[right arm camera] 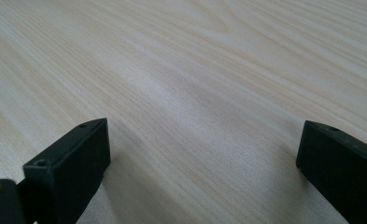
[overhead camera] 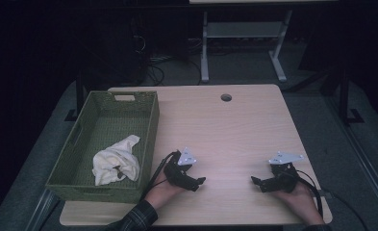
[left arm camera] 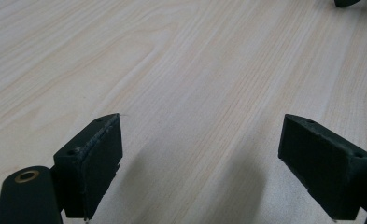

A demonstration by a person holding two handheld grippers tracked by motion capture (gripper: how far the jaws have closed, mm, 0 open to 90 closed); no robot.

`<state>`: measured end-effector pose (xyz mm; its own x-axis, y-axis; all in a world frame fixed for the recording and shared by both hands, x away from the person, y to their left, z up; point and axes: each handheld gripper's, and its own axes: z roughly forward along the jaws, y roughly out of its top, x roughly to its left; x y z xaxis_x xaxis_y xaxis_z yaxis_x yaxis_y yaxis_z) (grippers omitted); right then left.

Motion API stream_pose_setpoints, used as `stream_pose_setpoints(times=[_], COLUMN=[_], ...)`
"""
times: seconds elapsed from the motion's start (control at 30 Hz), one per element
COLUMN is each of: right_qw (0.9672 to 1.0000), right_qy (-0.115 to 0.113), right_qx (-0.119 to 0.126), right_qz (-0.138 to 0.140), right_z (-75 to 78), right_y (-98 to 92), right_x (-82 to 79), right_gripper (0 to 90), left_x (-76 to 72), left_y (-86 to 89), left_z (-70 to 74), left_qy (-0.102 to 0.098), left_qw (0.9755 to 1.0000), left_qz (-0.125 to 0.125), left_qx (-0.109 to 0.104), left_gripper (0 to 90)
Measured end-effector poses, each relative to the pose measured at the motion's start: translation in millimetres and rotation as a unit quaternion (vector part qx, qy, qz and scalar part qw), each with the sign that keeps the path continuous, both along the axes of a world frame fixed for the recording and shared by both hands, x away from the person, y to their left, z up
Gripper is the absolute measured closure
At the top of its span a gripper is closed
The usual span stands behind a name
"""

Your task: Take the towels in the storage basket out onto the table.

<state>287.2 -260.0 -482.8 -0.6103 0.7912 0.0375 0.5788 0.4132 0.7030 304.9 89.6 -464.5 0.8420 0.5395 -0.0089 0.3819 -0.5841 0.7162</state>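
Resting on table [overhead camera: 234,130]: left hand-held gripper [overhead camera: 199,182], right hand-held gripper [overhead camera: 256,182], both released, empty.

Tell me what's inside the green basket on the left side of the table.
Inside the green basket lies one crumpled white cloth, toward its near end; the rest of the woven floor looks bare. Whatever sits beneath the cloth is covered, and the near wall hides the floor right behind it.
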Motion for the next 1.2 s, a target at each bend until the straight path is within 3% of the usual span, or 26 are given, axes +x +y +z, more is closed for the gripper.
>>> stream_pose_setpoints(times=[0.37,0.6,0.7,0.93,1.2], right_qw=[1.0000,1.0000,1.0000,1.0000,1.0000], right_qy=[0.000,0.000,0.000,0.000,0.000], right_qx=[0.000,0.000,0.000,0.000,0.001], right_qz=[0.000,0.000,0.000,0.000,-0.001], right_z=[0.0,0.0,0.0,0.0,-0.1], right_y=[0.0,0.0,0.1,0.0,0.1], right_x=[0.0,0.0,0.0,-0.1,-0.1], right_gripper=[2.4,2.4,2.4,2.4,2.4], left_x=[-0.3,-3.0,-3.8,-5.3,-7.0], left_y=[1.9,3.4,5.1,2.4,4.0], left_z=[7.3,15.8,21.3,23.7,34.5], left_qy=[-0.006,0.002,-0.008,-0.003,-0.010], left_qw=[1.0000,1.0000,1.0000,1.0000,0.9999], left_qz=[0.002,0.002,0.003,-0.001,0.006], left_qx=[0.001,-0.004,0.001,0.004,0.008], left_gripper=[13.2,13.2,13.2,13.2,13.3])
